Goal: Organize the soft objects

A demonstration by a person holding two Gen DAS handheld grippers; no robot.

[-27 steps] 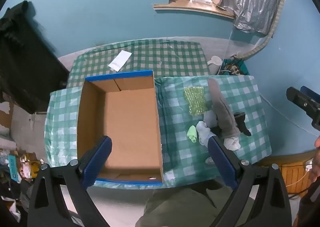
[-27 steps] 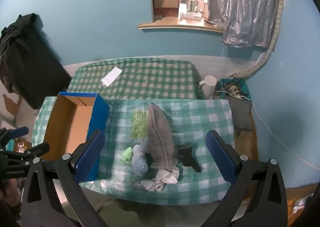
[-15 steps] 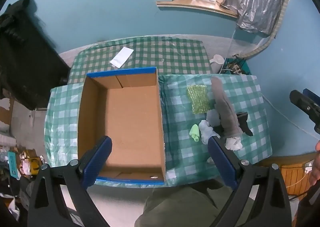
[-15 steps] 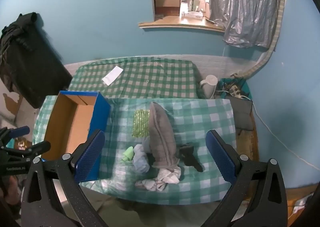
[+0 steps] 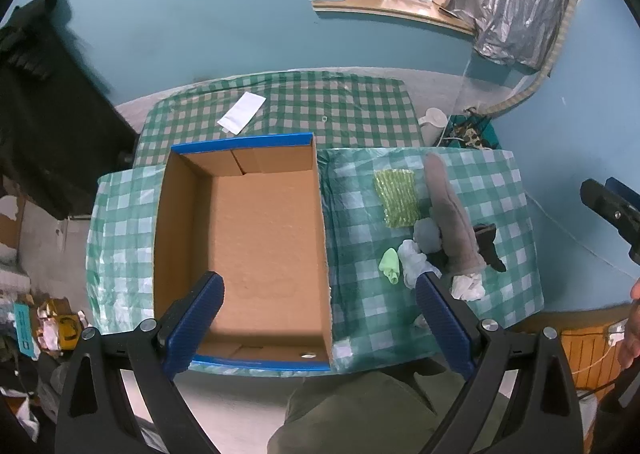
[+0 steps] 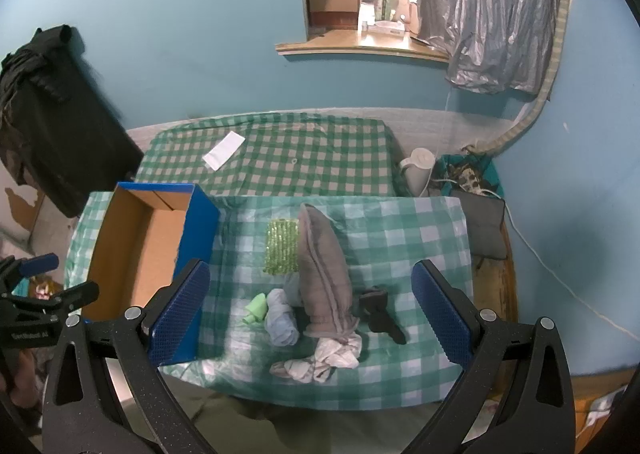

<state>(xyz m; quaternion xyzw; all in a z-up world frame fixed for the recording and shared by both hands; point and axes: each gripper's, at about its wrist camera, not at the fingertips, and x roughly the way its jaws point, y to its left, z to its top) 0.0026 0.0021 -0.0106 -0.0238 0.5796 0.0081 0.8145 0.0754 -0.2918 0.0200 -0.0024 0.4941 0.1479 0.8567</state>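
Note:
An empty cardboard box (image 5: 256, 238) with blue outer sides (image 6: 196, 230) sits on the left of the green checked table (image 6: 416, 238). To its right lies a heap of soft things: a long grey folded cloth (image 6: 324, 274), a green knitted square (image 6: 282, 246), a light-green sock (image 6: 256, 308), a pale-blue roll (image 6: 282, 320), white crumpled cloth (image 6: 332, 354) and a black sock (image 6: 380, 314). My left gripper (image 5: 320, 318) hangs open high over the box's near edge. High above the heap, my right gripper (image 6: 308, 310) is open too, nothing between its fingers.
A second checked table (image 6: 280, 157) stands behind, with a white paper (image 6: 224, 149) on it. A white kettle (image 6: 418, 169) and a grey cushion (image 6: 486, 225) sit at the right. Dark clothing (image 6: 44, 101) hangs on the left wall. The person's lap (image 5: 360, 410) is below.
Both views have crept a little: the box and the heap sit slightly further right in each frame. Both grippers stay open and empty.

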